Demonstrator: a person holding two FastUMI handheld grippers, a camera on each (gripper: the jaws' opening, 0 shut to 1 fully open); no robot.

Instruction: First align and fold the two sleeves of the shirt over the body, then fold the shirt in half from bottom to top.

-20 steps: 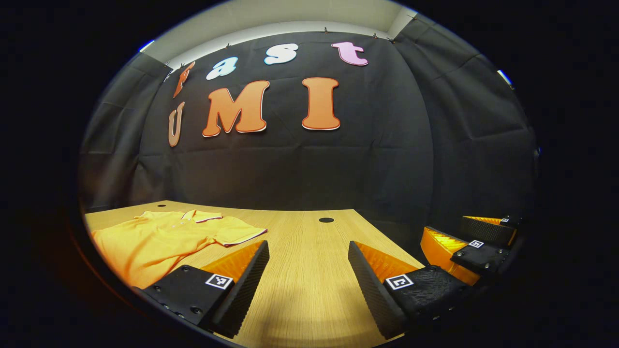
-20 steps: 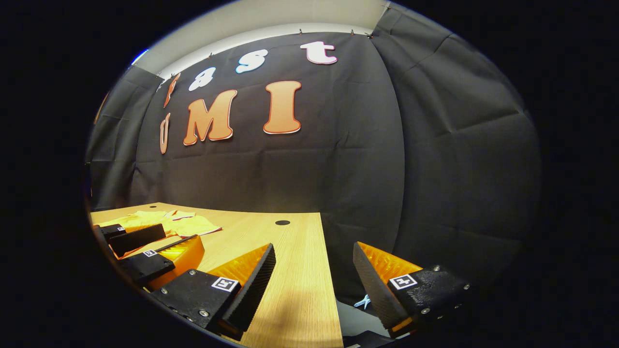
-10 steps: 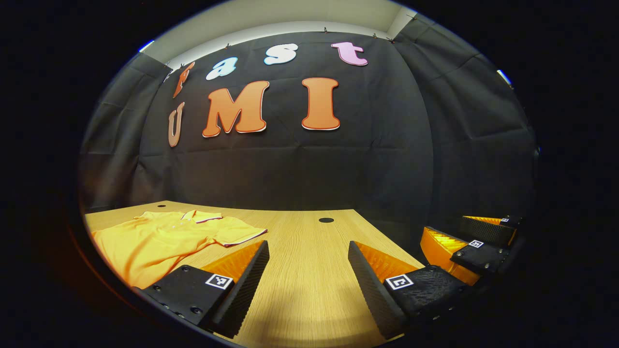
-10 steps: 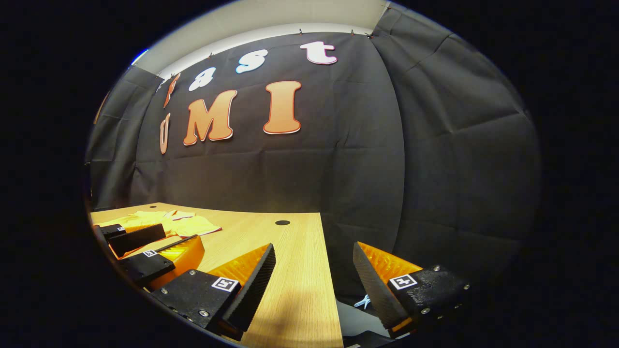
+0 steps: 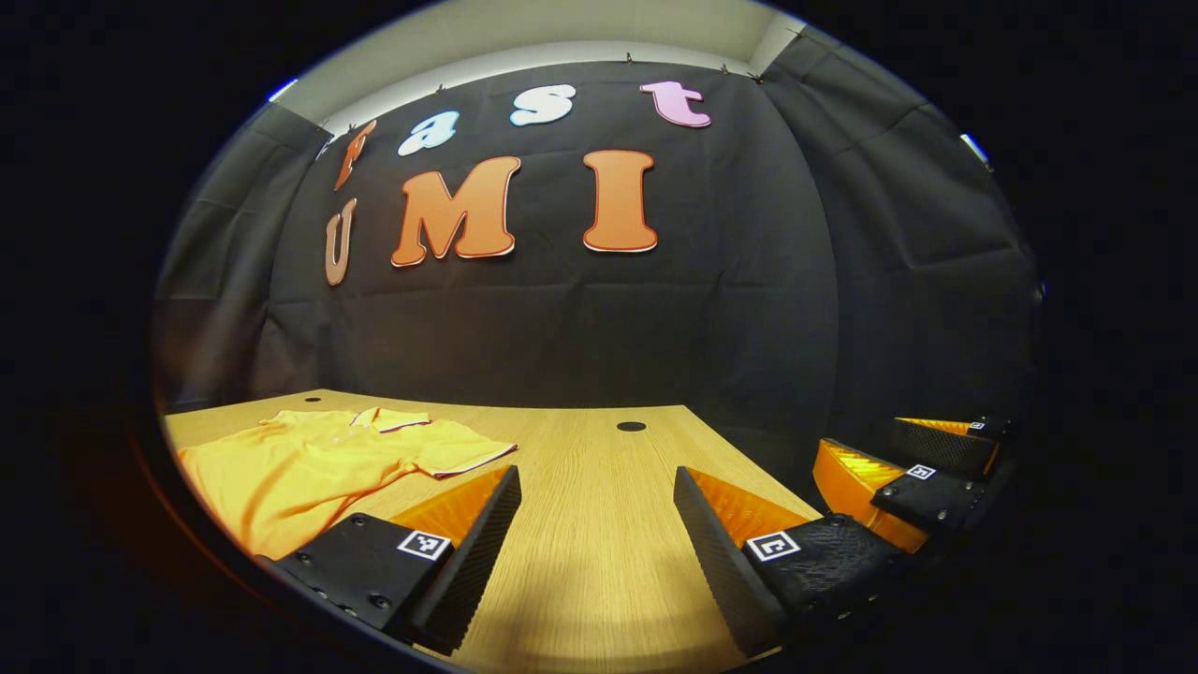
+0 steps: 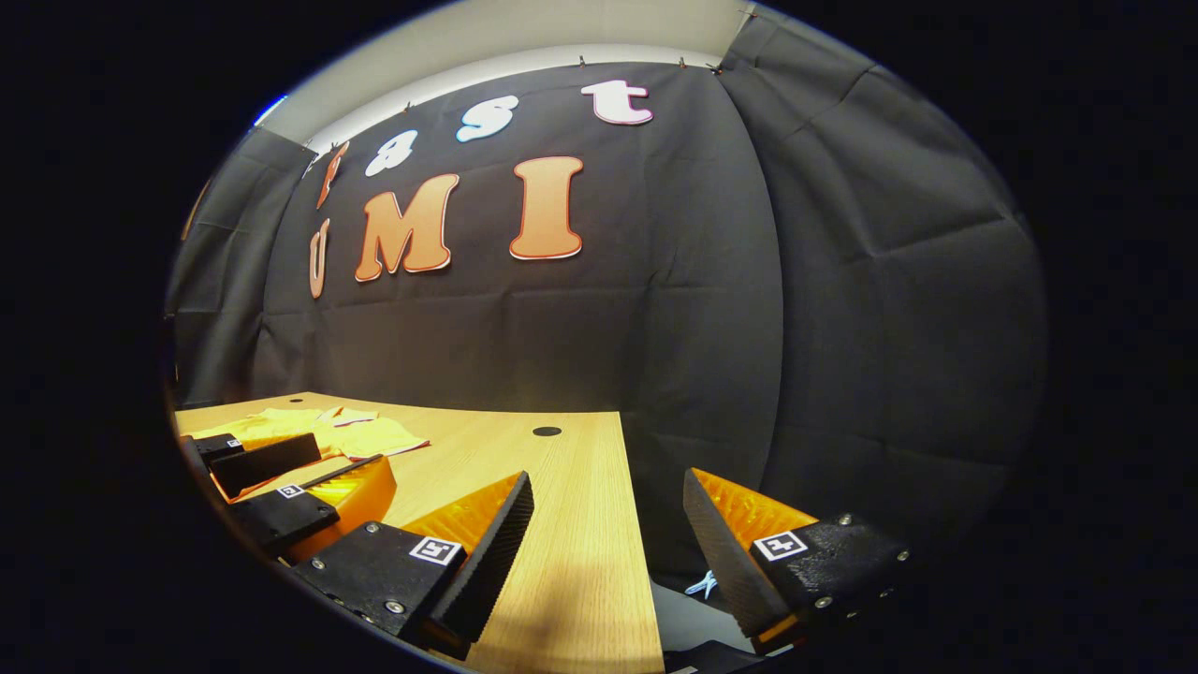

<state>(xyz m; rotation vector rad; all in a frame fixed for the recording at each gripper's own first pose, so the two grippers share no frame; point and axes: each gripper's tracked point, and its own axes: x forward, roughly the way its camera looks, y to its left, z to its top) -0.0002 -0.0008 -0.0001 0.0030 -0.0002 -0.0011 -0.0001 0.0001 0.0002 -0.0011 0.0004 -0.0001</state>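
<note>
Shirt [image 5: 309, 463] spread flat on desk [image 5: 599, 552], ahead and to the left of left tool [image 5: 594, 524], well apart from it, untouched. Collar [image 5: 391, 418] at the far end, one short sleeve [image 5: 463, 452] reaching toward the left tool's near finger but not meeting it. Sleeves not yet folded over the body.

Left tool low over bare wood — fingers wide apart, nothing between them. Small round hole [image 5: 632, 426] in the desk straight ahead of it, beyond the fingertips.

Right tool [image 6: 604, 534] likewise spread wide, gripping nothing; one finger over the wood, the other past the desk's right edge [image 6: 632, 524]. Seen from the left gripper view, right tool [image 5: 913, 468] off to the right, just beyond the desk's corner.

From the right gripper view, left tool [image 6: 281, 473] close on the left, between the right tool and the shirt [image 6: 318, 431], which lies farther off toward the far left corner. Same round hole [image 6: 547, 432] ahead of the right tool. Black cloth wall [image 6: 655, 328] behind the desk.
</note>
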